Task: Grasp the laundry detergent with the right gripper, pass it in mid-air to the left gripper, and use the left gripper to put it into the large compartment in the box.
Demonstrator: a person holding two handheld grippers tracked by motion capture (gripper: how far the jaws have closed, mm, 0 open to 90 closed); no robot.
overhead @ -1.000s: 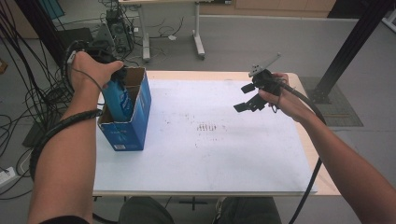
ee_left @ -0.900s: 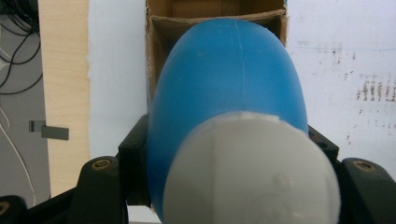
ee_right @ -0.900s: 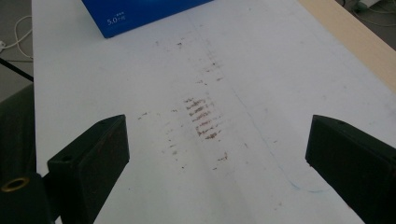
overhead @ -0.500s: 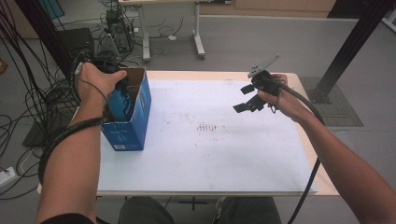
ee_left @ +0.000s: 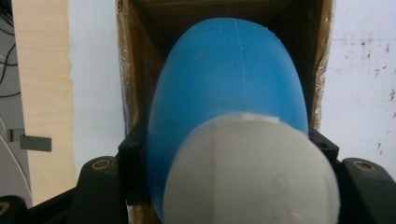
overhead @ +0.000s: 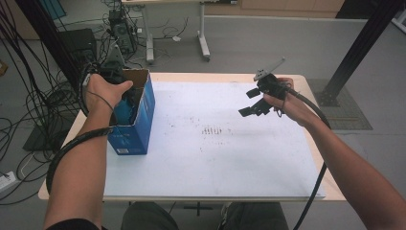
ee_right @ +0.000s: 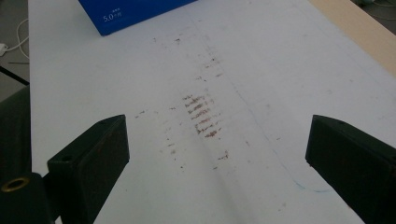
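A wooden table carries a white sheet that covers most of its top, wood bare along the edges. Brown smudges mark the sheet's middle. A blue box stands open-topped on the sheet's left part

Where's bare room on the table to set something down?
The white sheet is bare from the blue box rightward to its far edge, bearing only brown scuff marks. Crowded at the left: the box, with the left gripper holding the blue bottle inside it.
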